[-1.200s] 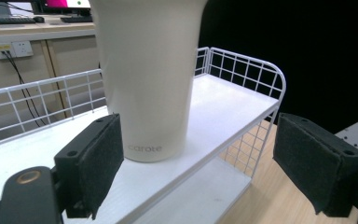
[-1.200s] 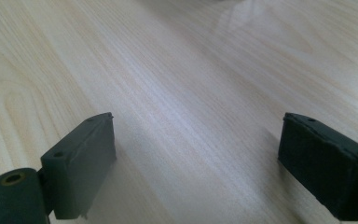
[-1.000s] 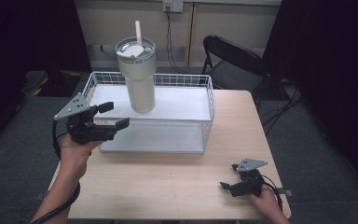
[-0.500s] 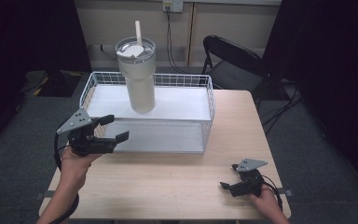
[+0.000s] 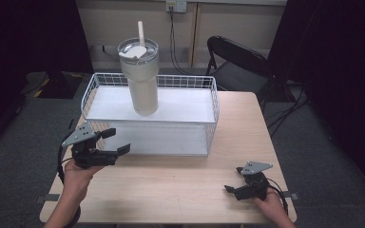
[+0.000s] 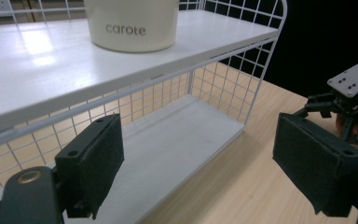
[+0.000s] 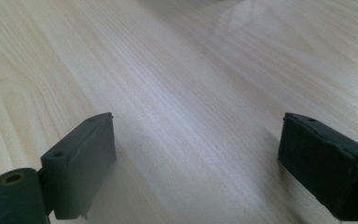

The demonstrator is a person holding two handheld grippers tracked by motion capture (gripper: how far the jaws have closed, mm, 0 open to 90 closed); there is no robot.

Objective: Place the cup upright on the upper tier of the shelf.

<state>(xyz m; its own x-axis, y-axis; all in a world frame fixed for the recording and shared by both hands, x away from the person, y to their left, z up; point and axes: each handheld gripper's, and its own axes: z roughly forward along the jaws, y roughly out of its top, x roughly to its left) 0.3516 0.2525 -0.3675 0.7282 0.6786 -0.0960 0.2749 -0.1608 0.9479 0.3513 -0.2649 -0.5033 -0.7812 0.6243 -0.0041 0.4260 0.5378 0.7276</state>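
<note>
Two handheld grippers sat nearest the camera over a light wooden table (image 5: pixel 171 190). The right gripper (image 5: pixel 240 187) rested low on the tabletop near the front right corner, its jaws spread wide with nothing between them, bare wood grain beyond its pads (image 7: pixel 81 163). The left gripper (image 5: pixel 116 142) was held above the front left part of the table, just beside the front of a white wire rack (image 5: pixel 211 118); its jaws also stood spread and empty, aimed toward the rack's lower shelf (image 6: pixel 177 144).

Farther back, one cream tumbler (image 5: pixel 140 78) stood upright on the rack's upper shelf (image 6: pixel 42 56), left of centre. Its long axis ran vertical, the wider lidded mouth up and the narrower base down on the shelf, and a single straw (image 5: pixel 141 33) rose from the lid. The word "carote" was printed near its base in the left gripper view.

The count came to two grippers, one tumbler, one straw, one two-shelf rack. Beyond the table, one dark folding chair (image 5: pixel 240 64) stood against the wall.
</note>
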